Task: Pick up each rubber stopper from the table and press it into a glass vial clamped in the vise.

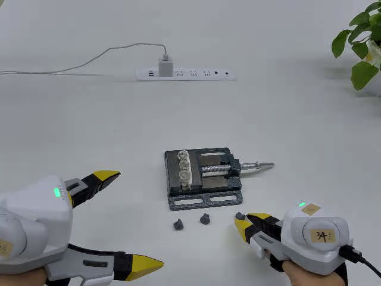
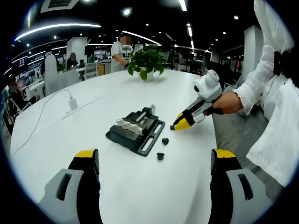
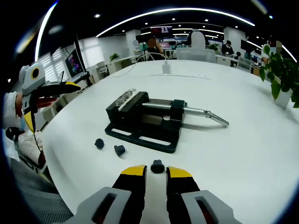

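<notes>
Since the rightmost rubber stopper (image 3: 157,166) lies directly ahead of the right tongs (image 3: 157,172), at the mouth of their narrow gap but not yet between the tips, the coming move needs, I think, only a short push forward. These tongs are slightly open and hold nothing. The left tongs (image 1: 134,218), wide open and empty, are well to the left. Two other stoppers (image 1: 205,219) lie on the worktop (image 1: 89,131), near the vise (image 1: 205,199) with its glass vials (image 1: 183,167).
</notes>
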Available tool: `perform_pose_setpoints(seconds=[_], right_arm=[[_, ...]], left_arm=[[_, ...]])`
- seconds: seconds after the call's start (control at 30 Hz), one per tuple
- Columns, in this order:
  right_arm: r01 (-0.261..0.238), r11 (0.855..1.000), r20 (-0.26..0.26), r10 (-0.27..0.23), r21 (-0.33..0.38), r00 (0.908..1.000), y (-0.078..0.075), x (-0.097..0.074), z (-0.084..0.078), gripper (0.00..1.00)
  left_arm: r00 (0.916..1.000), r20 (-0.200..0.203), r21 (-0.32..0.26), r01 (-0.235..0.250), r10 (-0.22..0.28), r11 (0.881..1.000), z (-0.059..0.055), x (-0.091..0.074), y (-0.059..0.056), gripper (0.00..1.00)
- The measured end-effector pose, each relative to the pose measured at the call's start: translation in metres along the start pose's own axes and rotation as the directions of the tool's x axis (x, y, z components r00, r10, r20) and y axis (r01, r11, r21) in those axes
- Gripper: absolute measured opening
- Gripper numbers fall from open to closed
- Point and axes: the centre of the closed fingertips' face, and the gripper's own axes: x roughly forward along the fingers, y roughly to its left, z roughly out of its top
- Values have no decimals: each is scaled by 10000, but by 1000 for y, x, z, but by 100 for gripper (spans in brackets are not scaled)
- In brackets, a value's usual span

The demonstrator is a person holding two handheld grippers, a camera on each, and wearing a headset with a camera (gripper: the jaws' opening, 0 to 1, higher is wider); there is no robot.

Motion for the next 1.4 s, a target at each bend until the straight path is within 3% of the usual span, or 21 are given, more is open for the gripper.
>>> perform_pose_setpoints(seconds=[0.27, 0.97, 1.3, 1.4], right_arm=[[35, 10000, -67, -35, -10, 10000, -1, 1, -2, 7], [-192, 9995, -60, 190, -261, 9998, 0, 0, -2, 6], [-917, 9939, 196, 931, -618, 9955, 11, -8, 7, 6], [-1487, 9846, 420, 1530, -920, 9873, 17, -16, 17, 6]], left_arm=[[10000, -11, -38, 32, -32, 10000, -1, 1, 0, 98], [9999, 17, -8, 143, -143, 9999, 1, 5, -3, 98], [9991, 47, 56, 414, -415, 9991, 6, 7, -9, 95], [9982, 116, 138, 588, -589, 9982, 11, 8, -11, 94]])
